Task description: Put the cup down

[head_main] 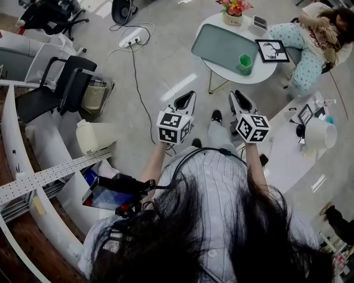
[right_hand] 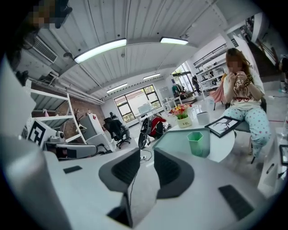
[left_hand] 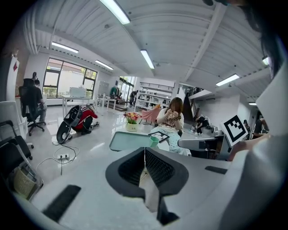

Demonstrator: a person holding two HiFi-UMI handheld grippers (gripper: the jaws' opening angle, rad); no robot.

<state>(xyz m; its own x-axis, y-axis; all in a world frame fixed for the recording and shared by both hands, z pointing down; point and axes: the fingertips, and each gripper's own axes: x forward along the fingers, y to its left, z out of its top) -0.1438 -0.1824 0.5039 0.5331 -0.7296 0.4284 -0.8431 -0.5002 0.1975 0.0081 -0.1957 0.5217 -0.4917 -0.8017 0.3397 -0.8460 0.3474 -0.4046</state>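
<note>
A green cup (head_main: 245,61) stands upright at the near edge of a teal tray (head_main: 221,47) on a round white table (head_main: 260,77), well ahead of both grippers. The cup (right_hand: 195,143) shows right of the jaws in the right gripper view, and small and far (left_hand: 154,141) in the left gripper view. My left gripper (head_main: 188,98) (left_hand: 145,152) is held in the air over the floor, its jaws meeting, empty. Beside it, my right gripper (head_main: 239,98) (right_hand: 147,157) has a narrow gap between its jaws with nothing in it.
On the table are a framed deer picture (head_main: 271,50) and a flower pot (head_main: 234,11). A person (head_main: 310,44) sits behind the table. A black chair (head_main: 61,88) and a cable with a power strip (head_main: 131,38) are on the left, and a white counter (head_main: 287,143) is on the right.
</note>
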